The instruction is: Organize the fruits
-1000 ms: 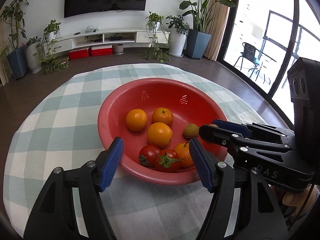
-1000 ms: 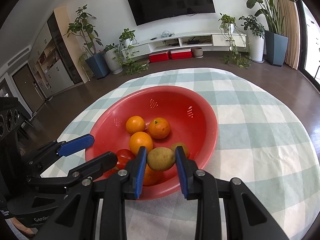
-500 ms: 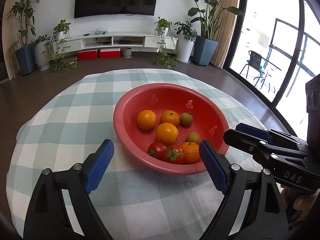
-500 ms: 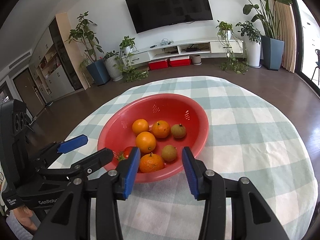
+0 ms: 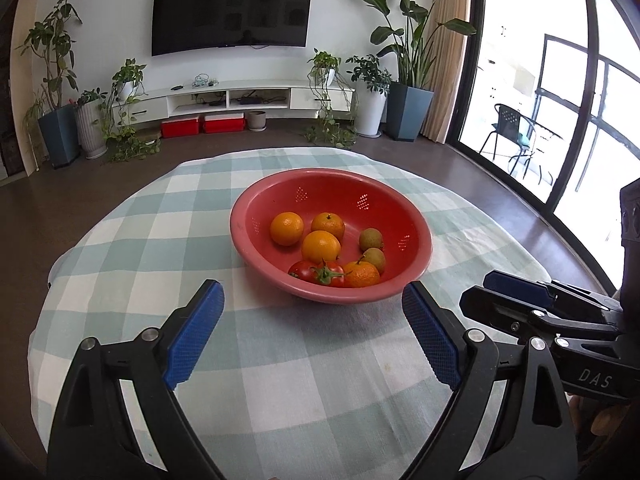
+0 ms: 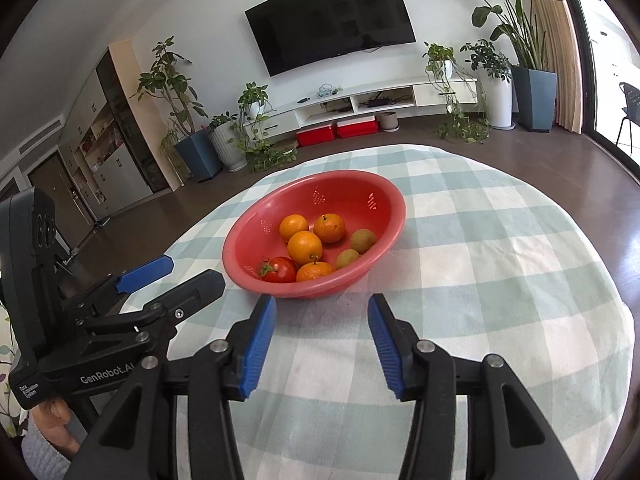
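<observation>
A red colander bowl (image 5: 412, 236) (image 6: 384, 208) sits mid-table holding several oranges (image 5: 321, 246) (image 6: 305, 246), two tomatoes (image 5: 304, 271) (image 6: 280, 270) and two brownish-green kiwis (image 5: 370, 239) (image 6: 363, 240). My left gripper (image 5: 311, 287) hovers over the cloth on the near side of the bowl; its jaws are opening and hold nothing. My right gripper (image 6: 321, 300) is also short of the bowl, its jaws opening with nothing between them. Each gripper shows at the edge of the other's view, the right gripper (image 5: 500, 296) and the left gripper (image 6: 172, 276).
The round table wears a green-and-white checked cloth (image 5: 280, 360) (image 6: 500, 280) that drops off at the edges. Behind it are dark floor, a TV unit (image 5: 240, 100), potted plants and a glass door (image 5: 560, 100) on the right. A hand (image 6: 48, 432) holds the left gripper.
The right gripper let go of the kiwi, which now lies in the bowl. Both grippers drew back from the bowl toward the near table edge, and both sets of jaws widened.
</observation>
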{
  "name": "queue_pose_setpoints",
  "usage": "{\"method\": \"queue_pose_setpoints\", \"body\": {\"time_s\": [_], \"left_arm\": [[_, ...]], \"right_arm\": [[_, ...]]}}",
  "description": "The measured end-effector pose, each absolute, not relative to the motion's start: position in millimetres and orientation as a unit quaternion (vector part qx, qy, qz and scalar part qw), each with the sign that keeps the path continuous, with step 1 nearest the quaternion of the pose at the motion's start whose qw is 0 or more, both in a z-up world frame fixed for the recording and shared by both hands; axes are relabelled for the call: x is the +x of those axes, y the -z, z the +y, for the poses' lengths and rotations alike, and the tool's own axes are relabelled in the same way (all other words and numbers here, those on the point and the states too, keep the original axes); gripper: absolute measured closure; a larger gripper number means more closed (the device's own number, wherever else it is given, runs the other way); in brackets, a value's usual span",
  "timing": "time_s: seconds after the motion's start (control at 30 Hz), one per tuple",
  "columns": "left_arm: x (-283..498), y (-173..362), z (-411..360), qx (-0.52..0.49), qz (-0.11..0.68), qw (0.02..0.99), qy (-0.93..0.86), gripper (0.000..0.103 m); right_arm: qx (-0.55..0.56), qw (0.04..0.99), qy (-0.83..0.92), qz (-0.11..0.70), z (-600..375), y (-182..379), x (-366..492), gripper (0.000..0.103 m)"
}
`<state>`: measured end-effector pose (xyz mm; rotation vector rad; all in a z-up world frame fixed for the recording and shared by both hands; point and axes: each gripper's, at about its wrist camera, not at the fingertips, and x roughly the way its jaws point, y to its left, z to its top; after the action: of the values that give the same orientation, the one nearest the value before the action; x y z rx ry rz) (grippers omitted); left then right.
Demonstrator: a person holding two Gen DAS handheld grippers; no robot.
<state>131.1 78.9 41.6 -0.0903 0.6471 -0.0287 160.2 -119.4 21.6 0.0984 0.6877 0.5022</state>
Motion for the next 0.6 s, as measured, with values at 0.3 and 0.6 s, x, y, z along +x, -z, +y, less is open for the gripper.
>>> {"method": "queue_pose_setpoints", "body": {"time_s": [0.3, 0.6], "left_arm": [[99, -44, 65, -0.037, 0.31, 0.95, 0.004, 0.012], [74, -53, 44, -0.01, 0.293, 0.956, 0.003, 0.008]], "right_arm": [[0.047, 0.911, -0.24, 0.332, -126, -11, 126, 0.048], [0.045, 0.912, -0.235, 0.334, -133, -4, 108, 0.048]]}}
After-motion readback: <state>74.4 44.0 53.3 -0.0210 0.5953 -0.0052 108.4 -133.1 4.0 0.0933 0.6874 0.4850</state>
